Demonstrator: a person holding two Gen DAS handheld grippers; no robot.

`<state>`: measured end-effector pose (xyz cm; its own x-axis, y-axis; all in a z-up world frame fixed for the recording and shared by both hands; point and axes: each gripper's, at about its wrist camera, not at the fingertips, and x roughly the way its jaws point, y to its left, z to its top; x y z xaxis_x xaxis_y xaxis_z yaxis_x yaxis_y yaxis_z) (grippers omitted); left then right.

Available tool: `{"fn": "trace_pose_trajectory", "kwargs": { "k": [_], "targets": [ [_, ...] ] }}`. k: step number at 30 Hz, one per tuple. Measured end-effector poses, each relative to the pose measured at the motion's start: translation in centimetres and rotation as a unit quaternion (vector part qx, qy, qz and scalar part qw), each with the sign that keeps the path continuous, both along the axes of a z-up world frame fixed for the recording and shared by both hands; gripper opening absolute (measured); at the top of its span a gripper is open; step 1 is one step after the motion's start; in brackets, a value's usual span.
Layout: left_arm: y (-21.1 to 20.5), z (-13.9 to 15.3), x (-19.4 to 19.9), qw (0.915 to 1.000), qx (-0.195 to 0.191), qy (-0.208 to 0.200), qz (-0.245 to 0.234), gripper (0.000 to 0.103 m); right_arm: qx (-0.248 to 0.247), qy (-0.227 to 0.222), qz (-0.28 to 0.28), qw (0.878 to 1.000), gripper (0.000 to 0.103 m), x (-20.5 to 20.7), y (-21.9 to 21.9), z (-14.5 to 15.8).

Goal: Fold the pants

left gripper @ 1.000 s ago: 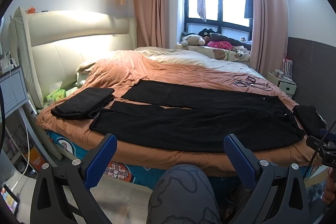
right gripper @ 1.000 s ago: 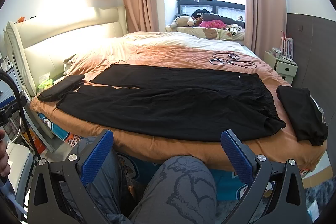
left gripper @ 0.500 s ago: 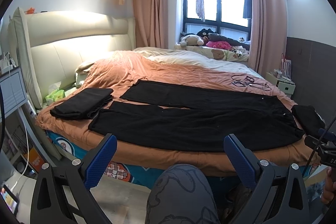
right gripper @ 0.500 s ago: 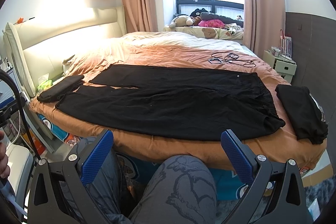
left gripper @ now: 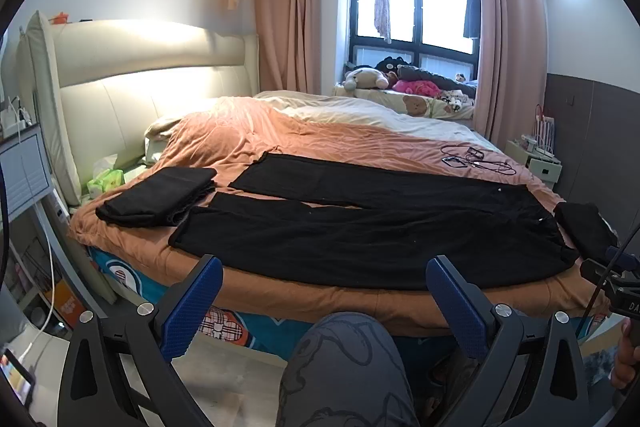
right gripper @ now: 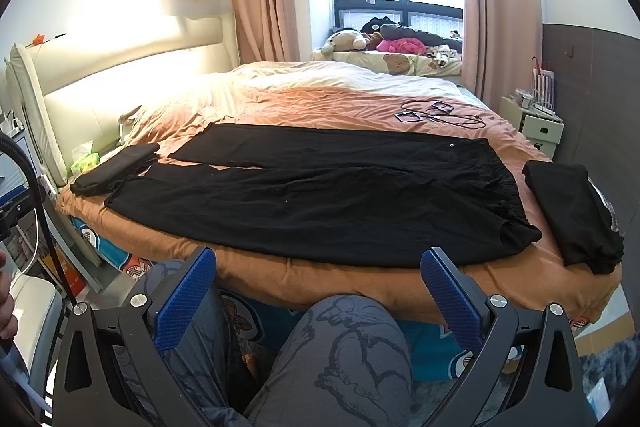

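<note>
Black pants (left gripper: 360, 227) (right gripper: 320, 195) lie spread flat across the orange bedcover (left gripper: 304, 143), legs pointing left toward the headboard and the waistband at the right. My left gripper (left gripper: 324, 303) hangs open in front of the bed's near edge, clear of the cloth. The right gripper (right gripper: 318, 291) is likewise open and empty, short of the mattress edge. A person's knee in grey patterned trousers (left gripper: 348, 367) (right gripper: 344, 351) sits below both grippers.
A folded black garment (left gripper: 160, 195) (right gripper: 116, 169) rests at the left by the leg ends, another dark pile (left gripper: 586, 231) (right gripper: 576, 211) at the right. Cables and small devices (right gripper: 436, 115) lie further back. A cream headboard (left gripper: 132, 67), tissue pack (left gripper: 106, 179) and bedside shelf (left gripper: 24, 171) stand left.
Both views have risen and edged slightly closer to the bed. The pants lie as before and both grippers stay open.
</note>
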<state>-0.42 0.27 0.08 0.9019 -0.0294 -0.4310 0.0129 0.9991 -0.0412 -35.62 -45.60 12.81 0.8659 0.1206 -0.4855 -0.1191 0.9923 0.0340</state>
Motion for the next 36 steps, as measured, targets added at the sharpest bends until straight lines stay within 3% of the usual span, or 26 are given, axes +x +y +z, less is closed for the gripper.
{"fn": "trace_pose_trajectory", "kwargs": {
  "k": [36],
  "targets": [
    [0.5,-0.5,0.8,0.9999,-0.011,0.006,-0.002,0.103,-0.002,0.004,-0.011,1.000,0.103,0.7,-0.1,0.4]
  ]
}}
